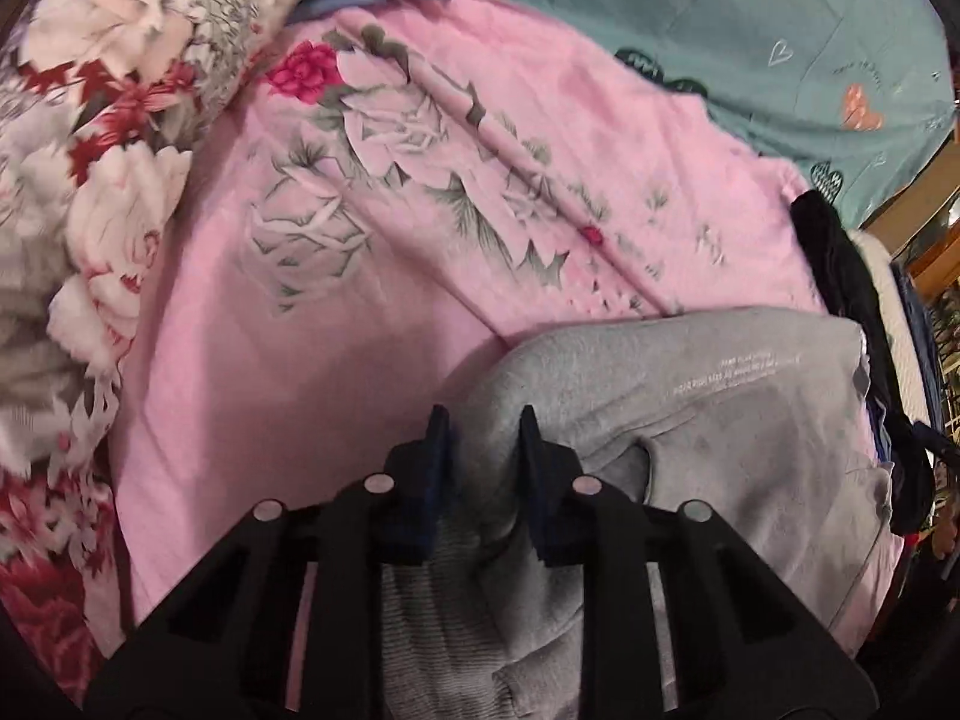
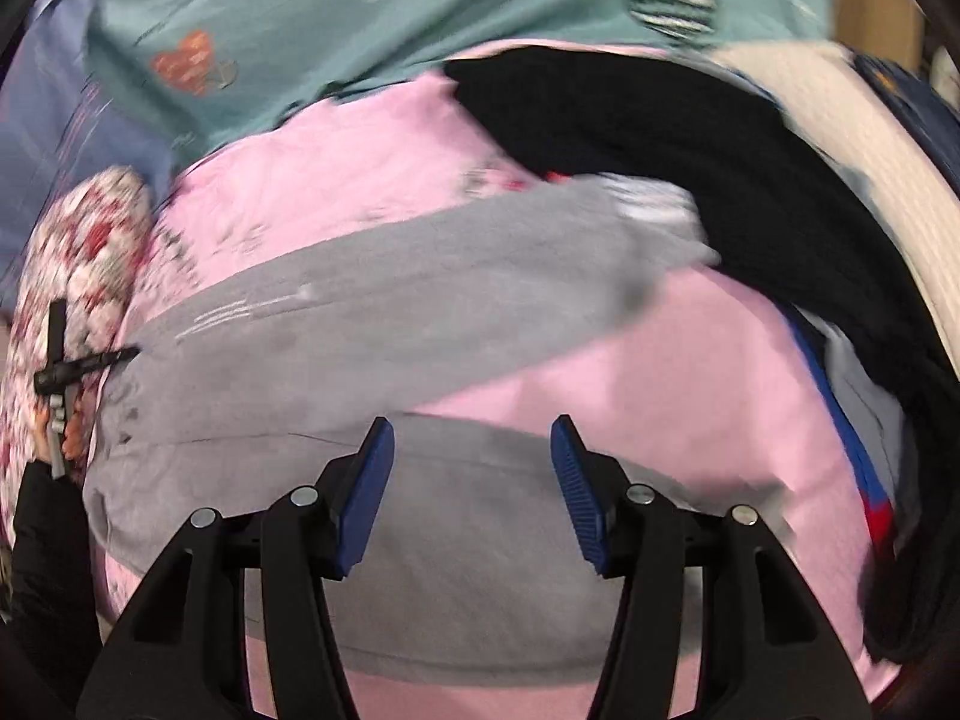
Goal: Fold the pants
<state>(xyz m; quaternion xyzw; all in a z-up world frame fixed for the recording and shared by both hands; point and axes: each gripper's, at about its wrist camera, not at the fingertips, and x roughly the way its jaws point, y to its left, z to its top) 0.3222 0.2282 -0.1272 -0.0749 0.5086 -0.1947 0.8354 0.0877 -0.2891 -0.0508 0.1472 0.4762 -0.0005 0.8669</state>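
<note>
Your left gripper (image 1: 483,420) had its jaws clamped on a bunched fold of the grey fleece sweatpants (image 1: 690,420), which lay on the pink floral blanket (image 1: 336,330). Your right gripper (image 2: 474,435) hovered above them, jaws wide apart, empty.

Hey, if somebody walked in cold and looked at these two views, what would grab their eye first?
Probably the grey pants sprawled across the pink floral blanket. In the left wrist view, the left gripper pinches a bunched fold of that grey fabric, while the right gripper hovers open above it. A dark pile of clothes sits to the right.
</note>
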